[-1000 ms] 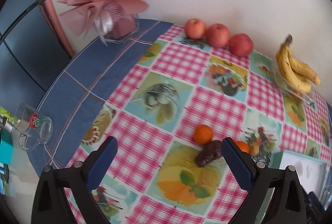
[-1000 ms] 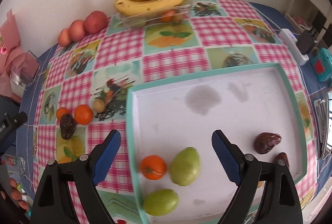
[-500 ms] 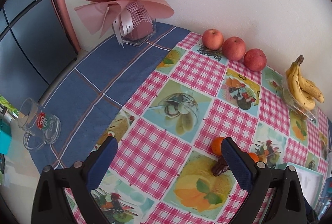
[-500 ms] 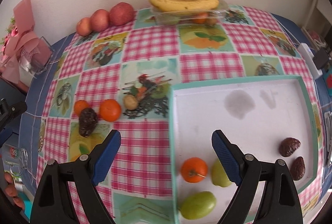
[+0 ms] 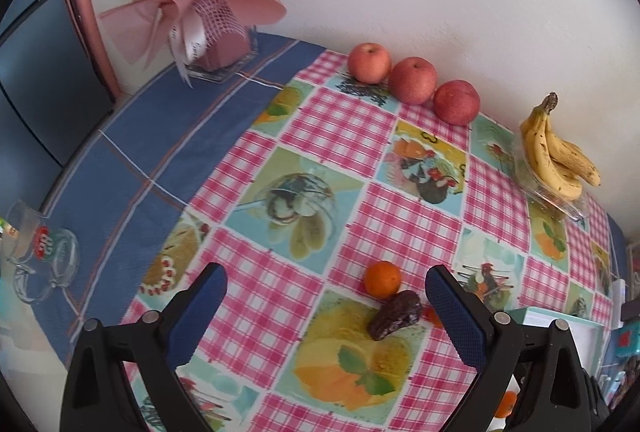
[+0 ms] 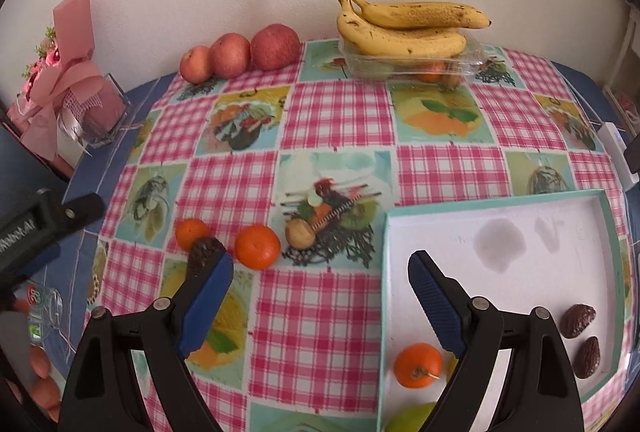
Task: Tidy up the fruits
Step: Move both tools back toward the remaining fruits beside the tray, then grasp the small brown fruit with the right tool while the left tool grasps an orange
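Left gripper [image 5: 326, 290] agape, empty; right gripper [image 6: 320, 274] likewise.

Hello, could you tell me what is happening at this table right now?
A person is sorting fruit with two handheld grippers. Both the left gripper and right gripper are open and empty. The tray holds one tangerine and two dark fruits; another dark fruit and tangerines lie on the tablecloth.
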`<state>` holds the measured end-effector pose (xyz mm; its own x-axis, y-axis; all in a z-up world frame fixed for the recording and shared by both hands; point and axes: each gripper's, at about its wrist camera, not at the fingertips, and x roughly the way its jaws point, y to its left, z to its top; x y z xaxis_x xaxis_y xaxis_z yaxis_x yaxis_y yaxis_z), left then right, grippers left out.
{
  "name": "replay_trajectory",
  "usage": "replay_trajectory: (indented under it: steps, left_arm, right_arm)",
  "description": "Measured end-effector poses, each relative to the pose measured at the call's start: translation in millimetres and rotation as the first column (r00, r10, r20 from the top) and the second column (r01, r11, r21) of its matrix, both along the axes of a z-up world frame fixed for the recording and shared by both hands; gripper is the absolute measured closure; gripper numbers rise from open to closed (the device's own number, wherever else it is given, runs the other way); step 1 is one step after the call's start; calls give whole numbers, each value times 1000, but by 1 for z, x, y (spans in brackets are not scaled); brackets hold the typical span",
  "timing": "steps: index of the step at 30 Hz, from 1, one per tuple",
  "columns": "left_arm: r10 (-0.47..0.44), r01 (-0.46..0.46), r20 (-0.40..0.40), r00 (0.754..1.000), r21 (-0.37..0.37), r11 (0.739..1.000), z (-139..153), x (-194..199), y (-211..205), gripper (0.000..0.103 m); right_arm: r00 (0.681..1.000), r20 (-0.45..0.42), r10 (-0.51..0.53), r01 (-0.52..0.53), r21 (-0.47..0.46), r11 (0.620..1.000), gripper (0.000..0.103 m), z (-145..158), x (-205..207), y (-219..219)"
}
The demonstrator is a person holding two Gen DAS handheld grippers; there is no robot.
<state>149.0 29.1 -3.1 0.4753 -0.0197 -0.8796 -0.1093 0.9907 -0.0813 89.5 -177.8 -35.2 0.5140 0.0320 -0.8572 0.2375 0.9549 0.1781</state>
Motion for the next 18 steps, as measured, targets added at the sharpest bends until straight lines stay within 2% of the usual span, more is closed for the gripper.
replay_trajectory:
  steps: [7,9,13,15,18]
  left_arm:
    - [-14,11,-61,998,-52,999,-26,19,-7,17]
    - [-26,21,-82,996,-69,997,-35,25,-11,19]
    - [-36,22,-129,991,-103,994,-54,33,-16,29]
    - [-42,24,-151,988,-121,992,-62,37,-18,35]
    - [-49,22,-177,983,-149,989,-73,40,-19,41]
  right_arm:
    - [1000,-13,3,-2,24,1000,17,-15,18,-1]
    - [1000,-30,0,1,29,1000,32,-25,24,-2]
    - [998,-55,-10,12,42,999,36,-41,35,-2]
    - [998,-64,-5,8,52,999,50,-48,40,1]
    - [998,-68,-3,7,53,999,54,-56,46,4]
